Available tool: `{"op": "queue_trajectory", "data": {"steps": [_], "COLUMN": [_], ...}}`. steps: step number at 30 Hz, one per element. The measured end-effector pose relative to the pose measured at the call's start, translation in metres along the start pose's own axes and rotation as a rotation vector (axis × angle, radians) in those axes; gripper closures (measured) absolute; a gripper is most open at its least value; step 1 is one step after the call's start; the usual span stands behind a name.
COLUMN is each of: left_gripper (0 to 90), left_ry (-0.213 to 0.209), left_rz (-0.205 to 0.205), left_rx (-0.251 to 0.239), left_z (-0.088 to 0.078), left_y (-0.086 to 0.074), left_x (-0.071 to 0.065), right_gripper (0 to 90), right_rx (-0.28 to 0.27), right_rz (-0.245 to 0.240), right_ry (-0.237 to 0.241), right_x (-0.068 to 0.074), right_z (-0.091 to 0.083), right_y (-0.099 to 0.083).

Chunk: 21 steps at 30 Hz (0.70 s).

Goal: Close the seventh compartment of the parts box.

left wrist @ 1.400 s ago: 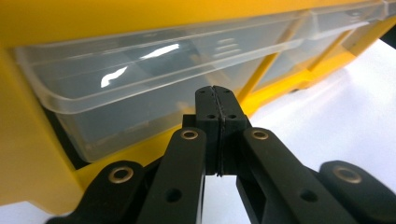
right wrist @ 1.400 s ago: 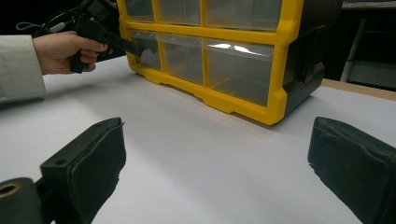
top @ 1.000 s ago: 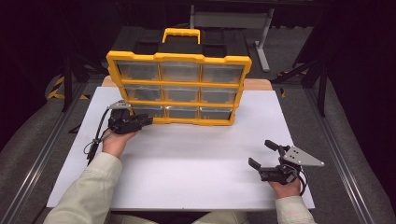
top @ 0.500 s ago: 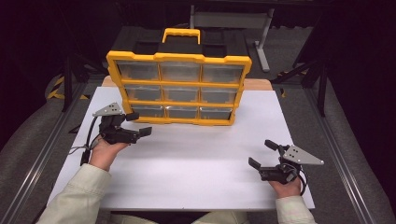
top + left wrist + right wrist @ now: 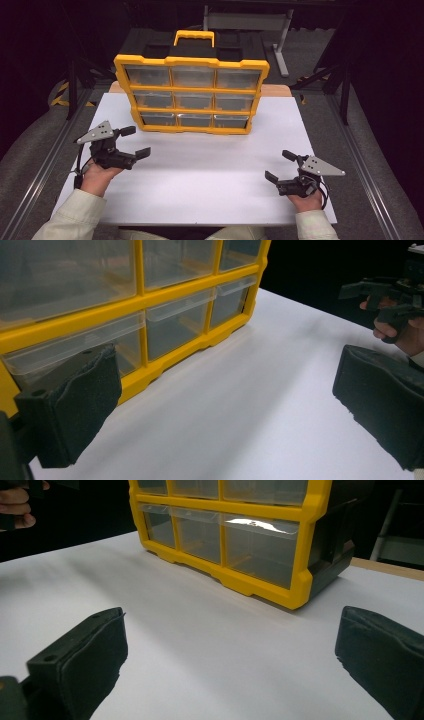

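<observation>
A yellow organiser cabinet [image 5: 191,95] with nine clear drawers and a yellow handle stands upright at the back middle of the white table [image 5: 210,165]. My left gripper [image 5: 136,141] is held open above the table's left side, a short way in front of the cabinet's lower left corner, with nothing between its jaws. In the left gripper view the cabinet's bottom drawers [image 5: 170,320] lie just beyond the open left gripper [image 5: 227,415]. My right gripper [image 5: 280,165] rests open near the front right corner. The right gripper view shows the open right gripper [image 5: 232,662] facing the cabinet [image 5: 235,530].
A wooden strip [image 5: 275,90] shows behind the cabinet. Metal rails [image 5: 45,155] run along both sides of the table. A grey stand [image 5: 280,45] is on the floor at the back. The right gripper [image 5: 390,295] shows far off in the left gripper view.
My left gripper has drawn back from the cabinet's lower left drawer, toward the person and a little to the left. The right gripper has stayed put.
</observation>
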<state>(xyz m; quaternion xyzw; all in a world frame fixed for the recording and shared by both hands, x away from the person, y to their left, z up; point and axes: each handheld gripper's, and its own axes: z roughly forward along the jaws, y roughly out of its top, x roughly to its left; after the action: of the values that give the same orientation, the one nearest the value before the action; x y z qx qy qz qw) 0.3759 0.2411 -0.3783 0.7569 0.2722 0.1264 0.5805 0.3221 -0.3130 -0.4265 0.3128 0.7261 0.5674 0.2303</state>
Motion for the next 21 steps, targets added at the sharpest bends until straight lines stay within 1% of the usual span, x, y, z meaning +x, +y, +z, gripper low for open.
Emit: {"op": "queue_trajectory", "data": {"steps": [1,3,4,5,7,8,9,10,11,15,17,21], "left_gripper": [0.0,0.0,0.0,0.0,0.0,0.0,0.0,0.0,0.0,0.4,0.4,0.3], "left_ry": [-0.004,-0.003,0.003,0.003,0.011,0.020,0.027,0.027,0.042,0.066,0.074,0.100], "left_rz": [0.000,-0.001,0.000,0.000,-0.005,-0.011,-0.010,-0.010,-0.012,-0.021,-0.027,-0.015], "left_rx": [-0.014,-0.021,-0.037,-0.037,-0.050,-0.063,-0.065,-0.065,-0.079,-0.117,-0.124,-0.120], "left_z": [-0.004,-0.007,-0.013,-0.013,-0.020,-0.025,-0.029,-0.029,-0.035,-0.045,-0.048,-0.054], "left_y": [-0.003,-0.005,-0.009,-0.009,-0.014,-0.019,-0.023,-0.023,-0.029,-0.042,-0.047,-0.056], "left_x": [-0.001,-0.001,-0.001,-0.001,0.000,0.000,0.001,0.001,0.001,0.002,0.002,0.002], "right_gripper": [0.5,0.4,0.2,0.2,0.0,0.0,0.0,0.0,0.0,0.0,0.0,0.0], "right_rx": [-0.001,0.001,0.004,0.004,0.015,0.016,0.017,0.017,0.016,0.015,0.015,0.012], "right_rz": [-0.002,-0.012,-0.015,-0.015,-0.023,-0.021,-0.021,-0.021,-0.022,-0.027,-0.031,-0.044], "right_ry": [0.001,0.003,0.004,0.004,0.012,0.010,0.013,0.013,0.013,0.023,0.025,0.023], "right_x": [0.000,0.001,0.001,0.001,0.001,0.002,0.001,0.001,0.002,0.002,0.002,0.001], "right_z": [0.000,0.000,0.000,0.000,0.001,0.001,0.001,0.001,0.002,0.002,0.003,0.002], "right_y": [0.000,0.001,0.001,0.001,0.001,0.001,0.001,0.001,0.001,0.000,0.000,0.000]}}
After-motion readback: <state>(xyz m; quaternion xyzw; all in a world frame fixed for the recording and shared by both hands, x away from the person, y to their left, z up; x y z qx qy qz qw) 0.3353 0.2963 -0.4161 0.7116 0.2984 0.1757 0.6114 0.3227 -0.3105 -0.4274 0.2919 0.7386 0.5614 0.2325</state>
